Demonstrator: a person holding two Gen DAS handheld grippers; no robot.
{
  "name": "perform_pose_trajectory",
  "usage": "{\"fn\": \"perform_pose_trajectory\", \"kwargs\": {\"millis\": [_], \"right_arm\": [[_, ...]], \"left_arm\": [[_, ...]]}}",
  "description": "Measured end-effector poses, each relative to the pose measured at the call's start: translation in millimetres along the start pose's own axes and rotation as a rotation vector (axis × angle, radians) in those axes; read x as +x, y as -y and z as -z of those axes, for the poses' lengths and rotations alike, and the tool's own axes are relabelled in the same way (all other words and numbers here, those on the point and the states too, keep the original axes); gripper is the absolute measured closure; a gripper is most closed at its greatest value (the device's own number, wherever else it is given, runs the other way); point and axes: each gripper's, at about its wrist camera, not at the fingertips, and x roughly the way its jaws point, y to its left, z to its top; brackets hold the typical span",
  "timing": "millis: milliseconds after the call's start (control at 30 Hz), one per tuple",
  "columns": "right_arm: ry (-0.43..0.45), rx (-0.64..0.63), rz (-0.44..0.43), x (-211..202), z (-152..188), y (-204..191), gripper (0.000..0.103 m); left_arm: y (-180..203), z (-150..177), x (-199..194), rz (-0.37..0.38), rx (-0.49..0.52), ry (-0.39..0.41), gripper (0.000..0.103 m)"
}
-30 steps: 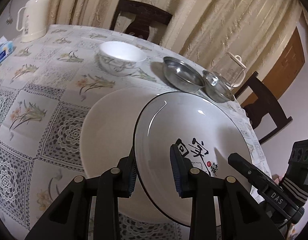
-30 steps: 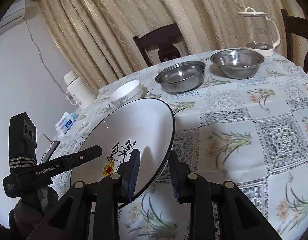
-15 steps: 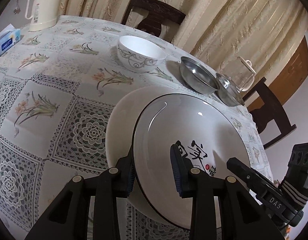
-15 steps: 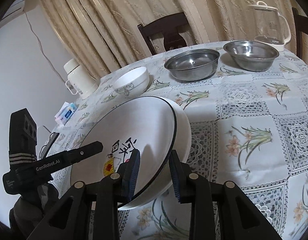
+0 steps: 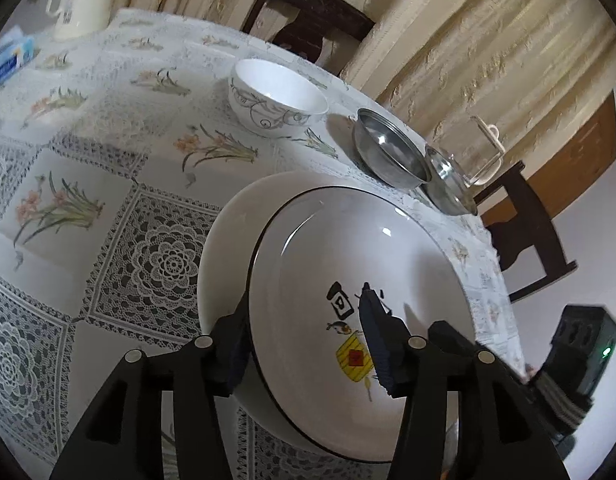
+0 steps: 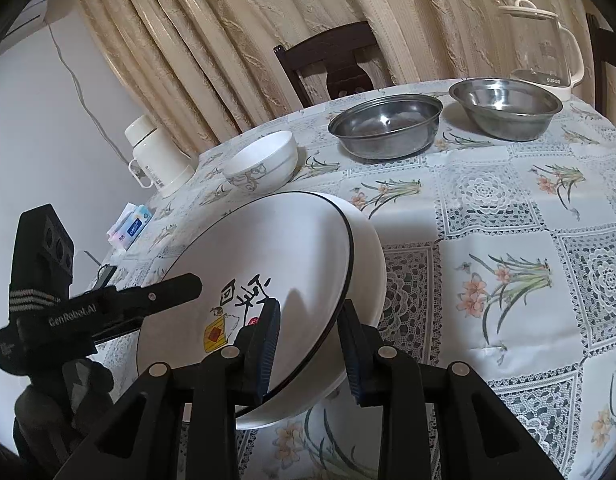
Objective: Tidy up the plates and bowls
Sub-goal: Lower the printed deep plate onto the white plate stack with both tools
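Two plates are already stacked near the table's point(image 5: 108, 184) front edge: the black-rimmed plate point(image 5: 348, 248) with painted characters sits on the plain white plate point(image 5: 228, 232). The left gripper point(image 5: 304, 344) is opening, its jaws spreading away from the rim that lies between them, while the right gripper point(image 6: 308, 340) is clenched on the opposite rim of the black-rimmed plate. Judging by this, the plate stacking is nearly done. One white patterned bowl point(image 5: 278, 98) and two steel bowls point(image 6: 386, 124) point(image 6: 504, 106) stand apart toward the far edge, not yet nested. Room to move lies in the bare cloth between stack and bowls. Hazards are the glass kettle point(image 6: 544, 40) just behind the steel bowls and the stack's nearness to the front edge.
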Motion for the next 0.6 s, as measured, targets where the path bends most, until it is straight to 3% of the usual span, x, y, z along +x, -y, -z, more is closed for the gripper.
{"fn": "perform_pose_trajectory", "kwargs": {"millis": [200,500,600], "right_arm": [[0.001,0.013,-0.004,3.2,-1.5,0.6,0.071],[0.004,0.006,0.009,4.1,-1.4,-0.3,0.071],[0.001,-0.014,0.030,4.4,-0.2,-2.5,0.071]], "left_arm": [[-7.5,-5.0,-5.1,0.019,-0.026,0.045,0.051],[-10.2,-6.6,-5.0,0.030,-0.010,0.041,0.051],[-11.5,-9.5,-13.7,-0.009,0.003,0.083,0.048]]}}
